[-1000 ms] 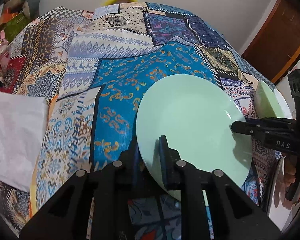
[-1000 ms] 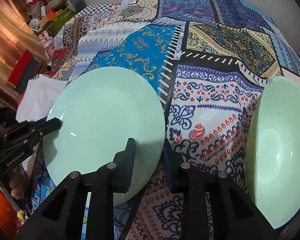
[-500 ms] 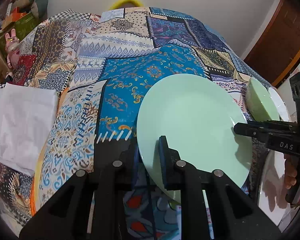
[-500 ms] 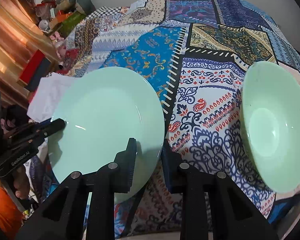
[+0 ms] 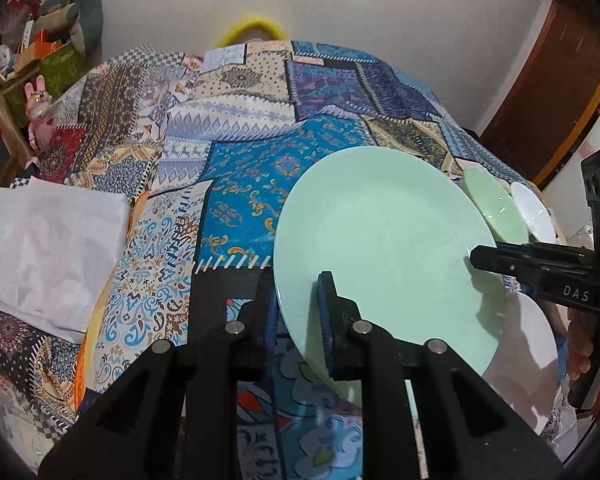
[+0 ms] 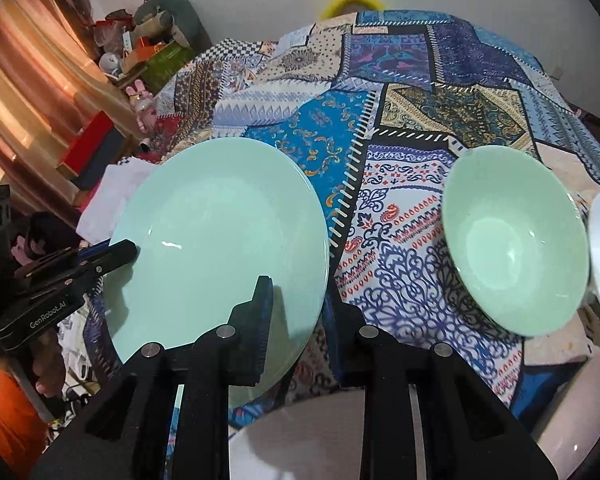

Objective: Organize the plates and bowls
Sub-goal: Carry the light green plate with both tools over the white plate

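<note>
Above the patchwork cloth [image 5: 236, 200], each hand-held gripper, left [image 5: 298, 300] and right [image 6: 300, 304], pinches the green plate's [image 5: 384, 248] rim.

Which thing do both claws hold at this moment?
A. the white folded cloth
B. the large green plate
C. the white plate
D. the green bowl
B: the left claw pinches the near rim of the large green plate, and the right claw pinches its opposite rim, while the green bowl sits apart on the patterned cloth.
</note>
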